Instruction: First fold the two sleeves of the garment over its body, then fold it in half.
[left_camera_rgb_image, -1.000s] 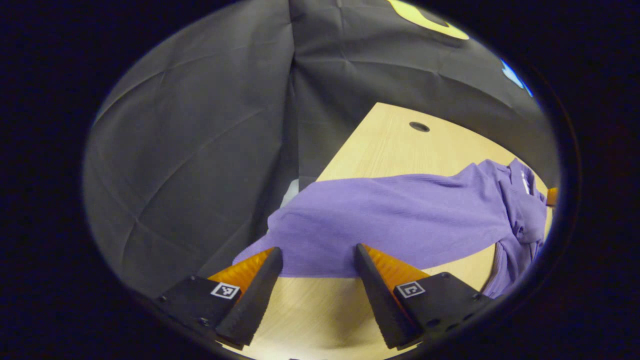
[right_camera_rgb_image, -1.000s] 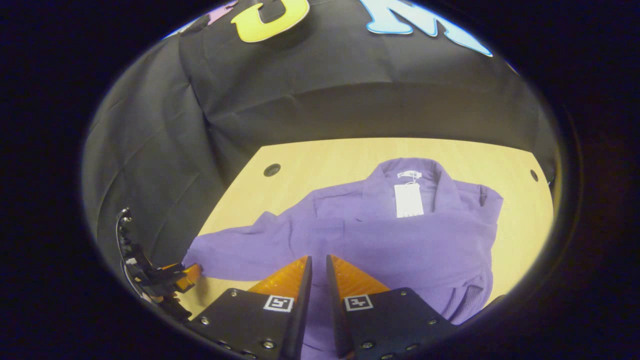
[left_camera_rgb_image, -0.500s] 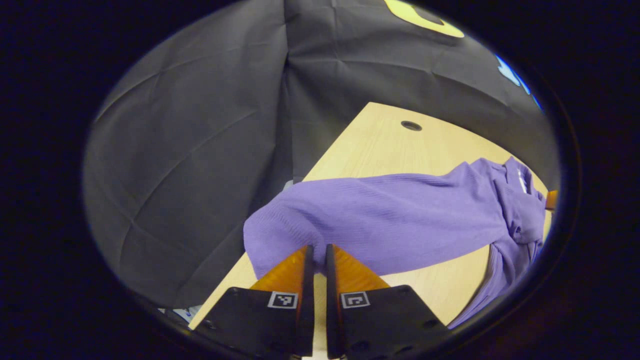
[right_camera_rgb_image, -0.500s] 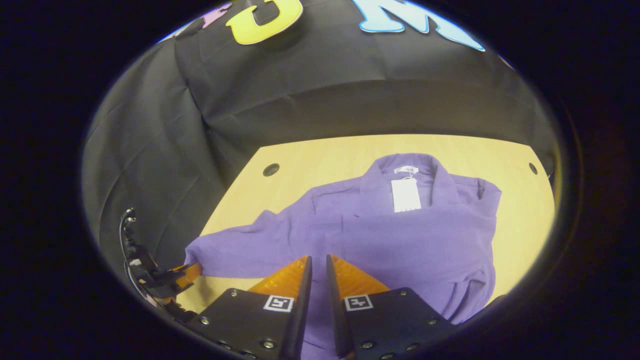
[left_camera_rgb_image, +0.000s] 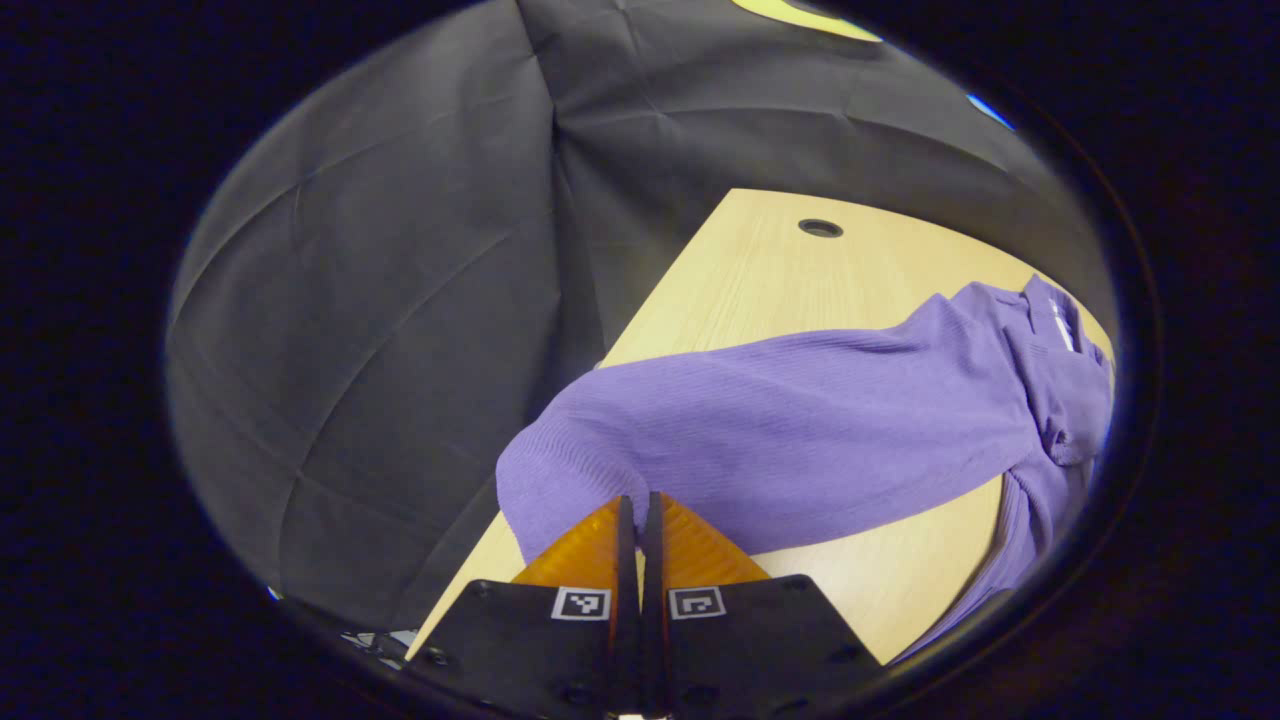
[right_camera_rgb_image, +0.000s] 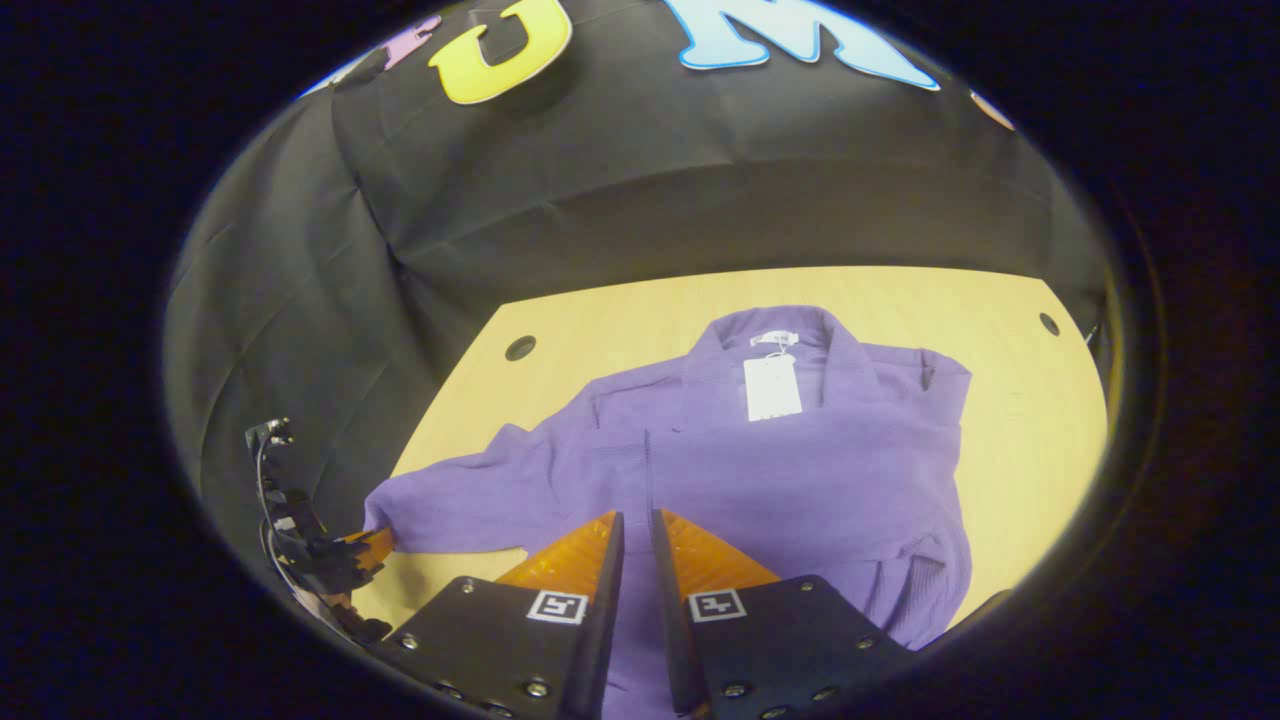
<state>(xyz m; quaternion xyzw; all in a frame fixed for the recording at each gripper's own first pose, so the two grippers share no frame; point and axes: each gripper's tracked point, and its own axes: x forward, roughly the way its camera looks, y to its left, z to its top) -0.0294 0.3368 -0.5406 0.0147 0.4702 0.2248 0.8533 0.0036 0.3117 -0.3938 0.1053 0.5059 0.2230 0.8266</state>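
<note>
The jaws of the left gripper (left_camera_rgb_image: 635, 510) were pressed together on the cuff end of the purple sleeve (left_camera_rgb_image: 760, 440), with no gap to see between them. The right gripper (right_camera_rgb_image: 637, 530) had its jaws almost closed, only a thin slit between them, above the lower part of the garment (right_camera_rgb_image: 790, 470); I could not tell if any cloth was caught there.

The garment lay on the wooden table (right_camera_rgb_image: 1020, 400), collar at 12 o'clock in the right gripper view and a white tag (right_camera_rgb_image: 771, 386) below the collar. The other sleeve seemed already folded over the body. The held sleeve stretched out flat toward 9 o'clock, and its long axis ran across the table from the shoulder to the left edge, where the left gripper (right_camera_rgb_image: 365, 548) held the cuff.

In my judgement the step in hand was folding this sleeve over the body. The body lay at about 2 o'clock from the left jaws, so the cuff should travel along the sleeve's own axis. The left hand was clearly the nearer one. The cuff was just beside the table edge (left_camera_rgb_image: 560, 540), so the cloth could slip off there. Toward the body the way was open.
</note>
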